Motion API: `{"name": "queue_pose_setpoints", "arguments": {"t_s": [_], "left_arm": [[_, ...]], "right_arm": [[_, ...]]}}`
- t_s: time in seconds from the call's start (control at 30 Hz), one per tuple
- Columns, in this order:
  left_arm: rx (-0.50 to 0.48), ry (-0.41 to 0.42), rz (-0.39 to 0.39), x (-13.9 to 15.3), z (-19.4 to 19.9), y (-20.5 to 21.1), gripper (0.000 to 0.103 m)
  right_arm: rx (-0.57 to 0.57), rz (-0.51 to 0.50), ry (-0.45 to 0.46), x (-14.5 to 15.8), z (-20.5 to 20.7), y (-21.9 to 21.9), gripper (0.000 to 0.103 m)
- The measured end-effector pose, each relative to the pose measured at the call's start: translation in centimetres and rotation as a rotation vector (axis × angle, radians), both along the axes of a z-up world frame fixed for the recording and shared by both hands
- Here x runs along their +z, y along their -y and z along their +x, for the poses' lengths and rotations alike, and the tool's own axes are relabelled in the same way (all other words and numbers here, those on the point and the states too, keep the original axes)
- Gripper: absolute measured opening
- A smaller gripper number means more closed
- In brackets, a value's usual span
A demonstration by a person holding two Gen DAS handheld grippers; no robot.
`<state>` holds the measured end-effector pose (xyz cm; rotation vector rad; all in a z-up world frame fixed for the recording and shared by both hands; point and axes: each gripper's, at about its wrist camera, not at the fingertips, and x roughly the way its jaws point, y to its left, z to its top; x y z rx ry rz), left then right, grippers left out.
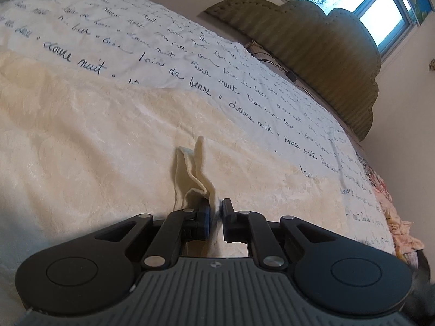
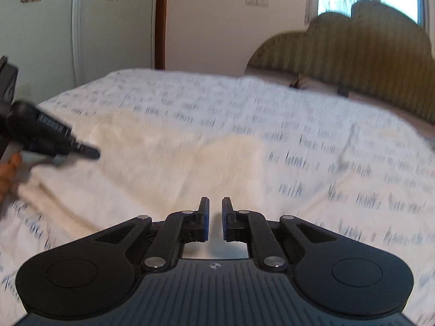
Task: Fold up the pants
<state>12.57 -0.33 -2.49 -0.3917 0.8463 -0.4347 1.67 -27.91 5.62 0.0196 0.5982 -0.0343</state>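
Observation:
Cream fleece pants [image 1: 81, 141] lie spread flat on the bed. My left gripper [image 1: 216, 212] is shut on a pinched-up edge of the pants [image 1: 194, 174], which stands up in a small fold in front of the fingers. In the right wrist view the pants [image 2: 168, 163] are a cream patch on the bedsheet, blurred by motion. My right gripper [image 2: 215, 212] hovers above the pants' near edge with its jaws almost together and nothing between them. The left gripper [image 2: 49, 138] shows at the far left of that view, held in a hand.
The bed carries a white sheet with dark script lettering [image 1: 244, 92]. An olive padded headboard [image 1: 326, 54] stands at the far end below a window [image 1: 367, 2]. Crumpled patterned cloth [image 1: 391, 212] lies at the bed's right edge. A wardrobe door [image 2: 40, 27] is at the left.

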Motion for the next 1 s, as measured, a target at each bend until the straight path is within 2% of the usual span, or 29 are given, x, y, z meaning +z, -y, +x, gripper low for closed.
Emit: {"name": "queue_pose_setpoints", "arguments": {"t_s": [0.07,0.13,0.2,0.3,0.37,0.43,0.53,0.6,0.67,0.77,0.87,0.9,0.97,1.0], "left_arm": [[0.001,0.011,0.021,0.1,-0.2,0.3,0.021],[0.001,0.013,0.029,0.1,-0.3,0.4,0.021],[-0.002,0.012,0.035,0.2,-0.3,0.4,0.021],[-0.008,0.012,0.034,0.1,-0.1,0.1,0.020],[-0.013,0.013,0.028,-0.1,-0.1,0.0,0.020],[-0.013,0.004,0.018,0.0,0.0,-0.2,0.021],[-0.005,0.028,0.020,1.1,-0.4,-0.8,0.024],[0.023,0.070,0.055,2.0,-0.8,-1.1,0.024],[0.026,0.096,0.063,2.9,-1.3,-1.3,0.024],[0.022,0.123,0.068,3.7,-2.0,-1.2,0.025],[0.008,0.140,0.061,4.2,-2.6,-0.6,0.025],[-0.005,0.144,0.050,4.3,-2.7,-0.4,0.028],[-0.040,0.142,0.030,4.3,-2.8,0.3,0.041],[-0.069,0.136,0.029,4.2,-2.8,0.9,0.048]], "right_arm": [[0.032,-0.041,0.031,1.0,2.0,0.0,0.009],[0.069,-0.043,0.018,0.9,5.1,0.4,0.009],[0.070,-0.038,-0.031,-0.3,8.2,1.0,0.009],[0.033,-0.070,-0.167,-3.7,11.2,2.1,0.009],[0.002,-0.011,-0.145,-3.9,10.4,2.9,0.009],[-0.040,-0.011,-0.111,-3.0,8.7,2.6,0.010],[0.009,0.058,-0.063,-1.7,5.7,1.5,0.012],[0.019,0.095,-0.087,-2.2,4.8,1.1,0.027],[-0.012,0.091,-0.105,-3.2,4.7,0.8,0.059],[-0.076,0.147,-0.085,-3.9,4.5,1.1,0.075],[-0.076,0.181,-0.067,-4.2,4.4,1.1,0.091],[-0.088,0.162,-0.066,-4.3,4.4,0.8,0.093],[-0.113,0.120,-0.079,-4.3,4.6,0.1,0.103],[-0.128,0.100,-0.095,-4.3,4.7,-0.2,0.103]]}}
